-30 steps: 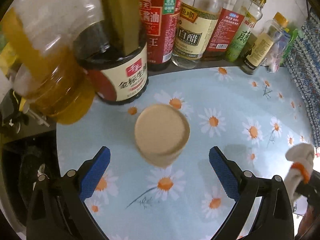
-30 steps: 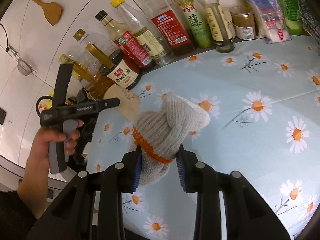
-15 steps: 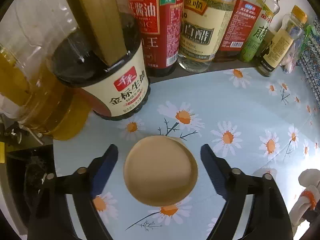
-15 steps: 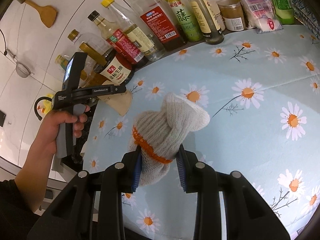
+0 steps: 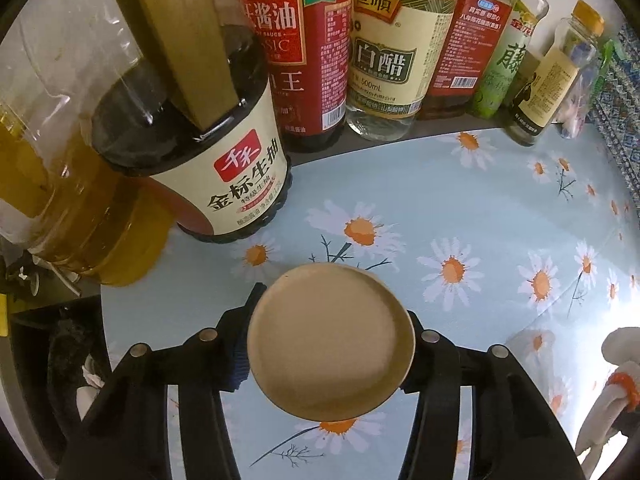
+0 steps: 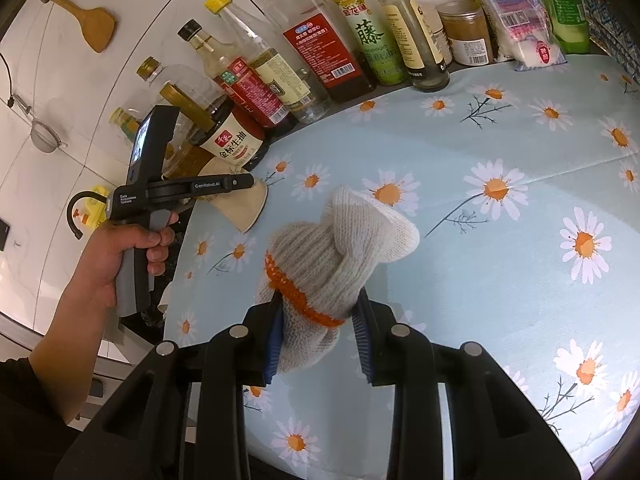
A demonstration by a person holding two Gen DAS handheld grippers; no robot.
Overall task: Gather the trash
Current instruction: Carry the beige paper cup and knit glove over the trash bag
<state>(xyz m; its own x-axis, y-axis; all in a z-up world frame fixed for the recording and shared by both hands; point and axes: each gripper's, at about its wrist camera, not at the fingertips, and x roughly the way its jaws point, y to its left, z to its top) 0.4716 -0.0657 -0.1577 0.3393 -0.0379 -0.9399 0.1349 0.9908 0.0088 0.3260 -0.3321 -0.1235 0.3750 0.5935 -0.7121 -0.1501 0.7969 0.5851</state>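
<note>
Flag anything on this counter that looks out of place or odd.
Two things. A brown paper cup sits upside down on the daisy cloth near the sauce bottles; the left gripper is closing around it. A knit glove with an orange cuff, not kitchenware, is clamped in the right gripper. Nothing looks spilled.

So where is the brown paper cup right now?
In the left wrist view the paper cup sits upside down on the daisy tablecloth, between the closing left tongs, just in front of the soy sauce bottle.

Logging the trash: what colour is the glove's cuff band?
Orange, on a whitish knit glove; right wrist view shows it best.
</note>
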